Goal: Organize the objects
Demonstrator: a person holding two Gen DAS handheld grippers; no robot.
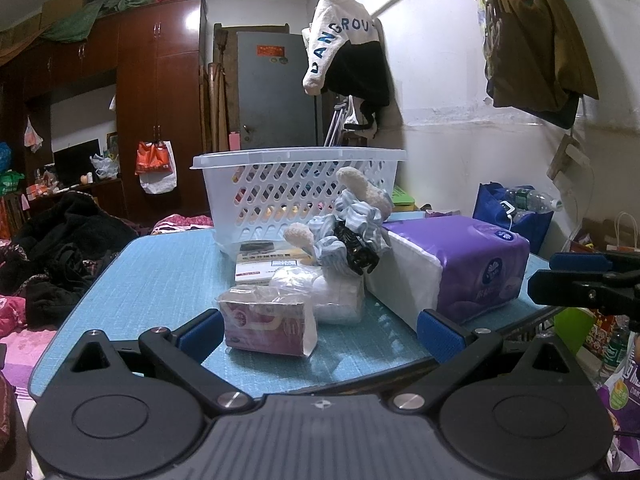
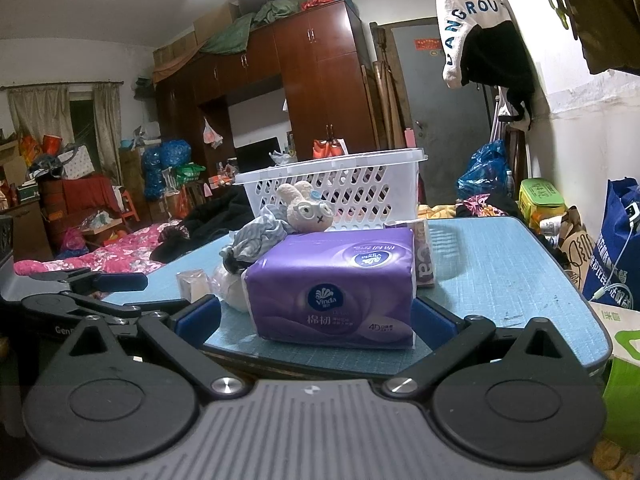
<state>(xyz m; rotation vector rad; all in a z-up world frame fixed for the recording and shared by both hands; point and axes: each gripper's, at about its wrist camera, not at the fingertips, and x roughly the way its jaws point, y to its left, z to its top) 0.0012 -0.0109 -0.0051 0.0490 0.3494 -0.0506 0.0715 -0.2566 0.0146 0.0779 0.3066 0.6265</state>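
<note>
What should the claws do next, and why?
Probably ease the open right claw forward around the purple tissue pack: it lies right between the fingers, nearest the table edge, and the white basket stands behind it.

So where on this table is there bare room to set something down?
Bare blue table lies right of the purple tissue pack, out to the right edge, and left of the pink packet toward the left edge. The middle is crowded: plush rabbit, packets and box run back to the white basket.
</note>
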